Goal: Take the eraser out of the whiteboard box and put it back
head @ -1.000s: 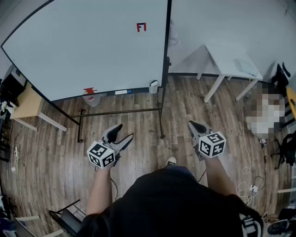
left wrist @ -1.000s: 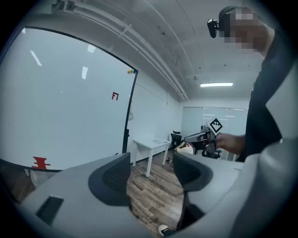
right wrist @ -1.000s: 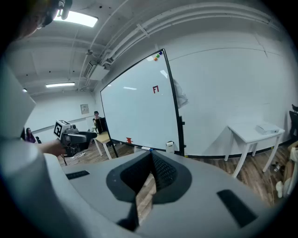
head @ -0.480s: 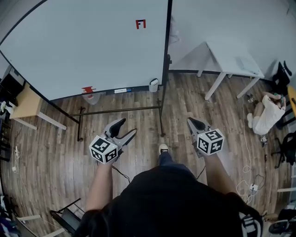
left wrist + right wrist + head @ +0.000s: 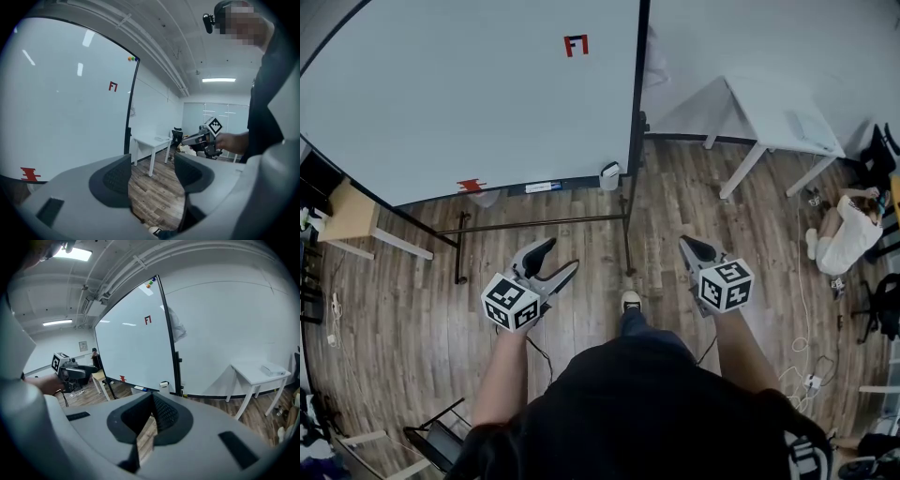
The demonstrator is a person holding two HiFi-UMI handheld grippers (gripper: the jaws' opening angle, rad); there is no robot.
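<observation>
The whiteboard (image 5: 487,94) stands well ahead of us, its little white whiteboard box (image 5: 610,175) on the bottom rail by the right post, roughly between both claws. Our left claw (image 5: 555,257) gapes empty, the right claw (image 5: 692,251) is pinched closed on nothing; we can't see the eraser, presumably inside the box

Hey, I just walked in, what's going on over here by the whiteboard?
A person stands on the wood floor facing a whiteboard, with a gripper in each hand at about waist height. The left gripper has its fingers apart and nothing between them. The right gripper has its fingers together and is also empty. Both are well short of the board. A small white box sits at the right end of the board's ledge. No eraser can be made out.
</observation>
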